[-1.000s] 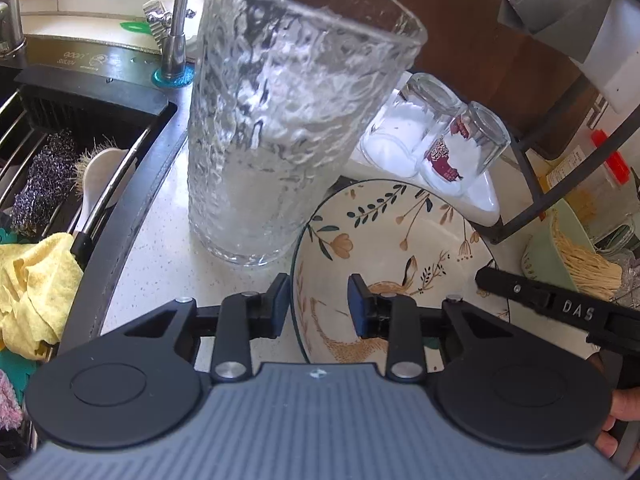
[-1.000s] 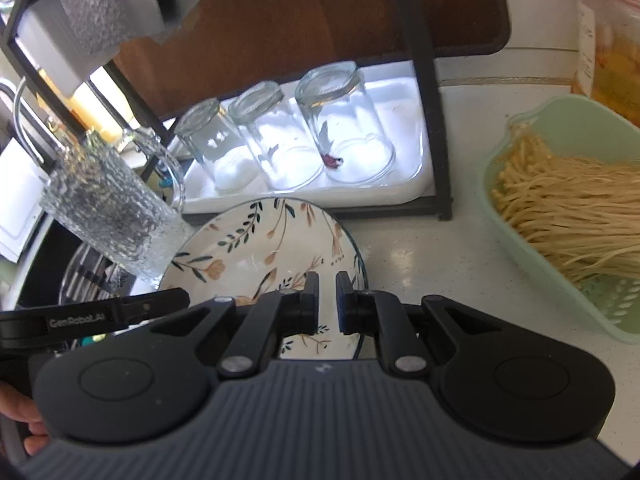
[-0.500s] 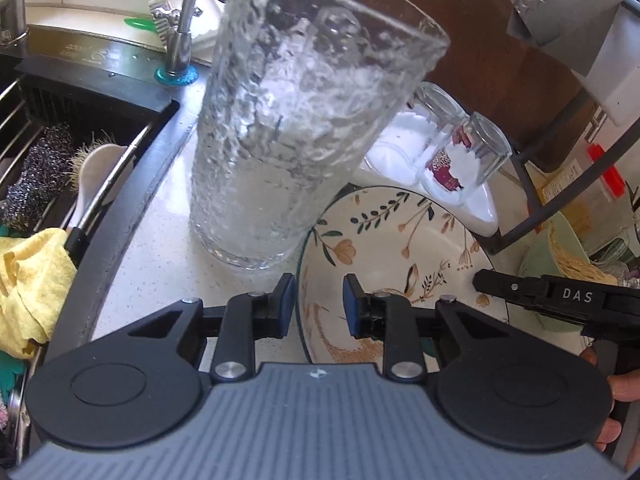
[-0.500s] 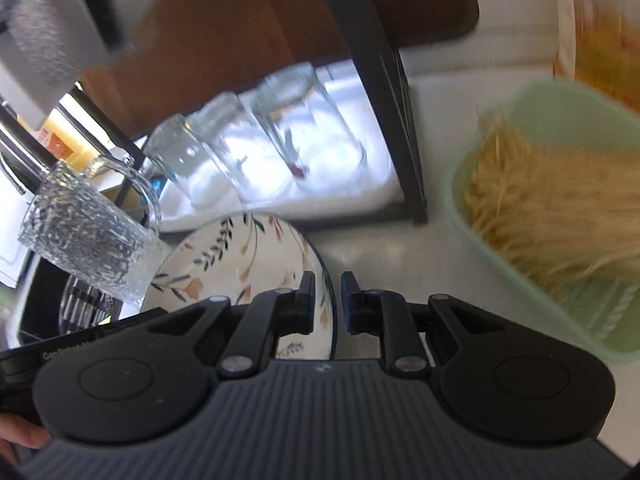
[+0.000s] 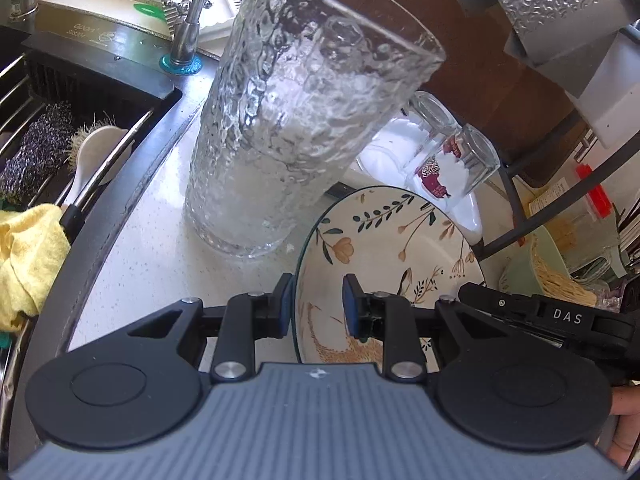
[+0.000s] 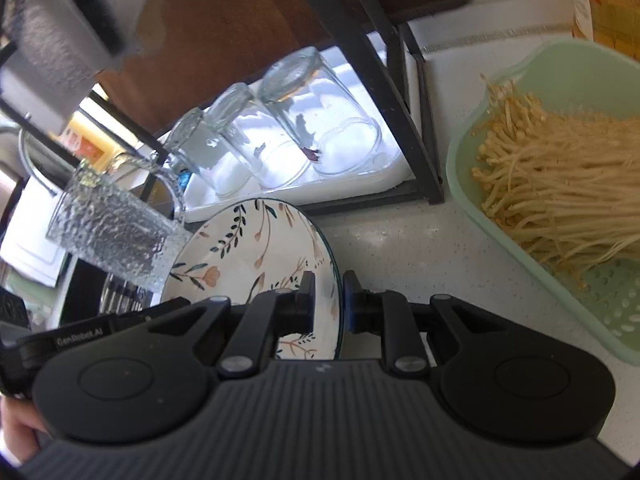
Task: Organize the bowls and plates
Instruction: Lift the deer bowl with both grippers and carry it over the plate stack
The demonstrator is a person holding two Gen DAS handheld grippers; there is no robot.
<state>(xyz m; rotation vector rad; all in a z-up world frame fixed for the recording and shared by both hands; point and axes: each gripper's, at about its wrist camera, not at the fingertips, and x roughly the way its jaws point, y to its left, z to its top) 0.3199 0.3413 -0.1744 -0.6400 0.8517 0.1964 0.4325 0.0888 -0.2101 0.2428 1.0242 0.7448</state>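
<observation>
A cream plate with a flower and bird print is held tilted up off the white counter; it also shows in the right wrist view. My left gripper straddles its left rim, jaws a little apart, the rim against the left pad. My right gripper is shut on the plate's right rim. Each gripper's body shows in the other's view.
A tall textured glass mug stands just left of the plate, by the sink. Behind are upturned glasses on a white tray under a black rack. A green basket of enoki mushrooms sits right.
The plate has been tipped up onto its edge. My right gripper has rolled with it and my left jaws have narrowed around the rim.
</observation>
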